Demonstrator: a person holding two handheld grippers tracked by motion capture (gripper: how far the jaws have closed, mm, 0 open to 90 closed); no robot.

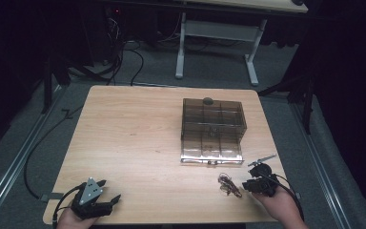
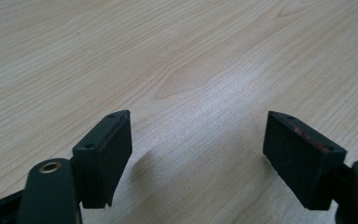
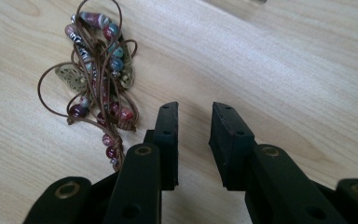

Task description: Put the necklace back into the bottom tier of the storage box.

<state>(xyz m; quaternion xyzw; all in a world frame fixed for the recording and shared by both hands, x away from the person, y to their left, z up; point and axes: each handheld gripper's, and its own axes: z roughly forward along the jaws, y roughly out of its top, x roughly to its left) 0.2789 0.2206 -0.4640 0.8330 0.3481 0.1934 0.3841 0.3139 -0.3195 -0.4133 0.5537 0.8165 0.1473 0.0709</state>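
Right now the beaded necklace [image 3: 98, 70] lies in a tangle on the tabletop [image 1: 133, 138], just beside the right tool [image 3: 193, 140] and in front of the smoky clear box [image 1: 213, 130], whose bottom drawer stands pulled out. That tool's jaws are partly apart with nothing between them. The left tool [image 2: 198, 154] gapes wide and empty over bare wood. My read: the pickup is at hand. Next, the right tool should shift onto the cord bundle and close firmly, since loose loops may slip.
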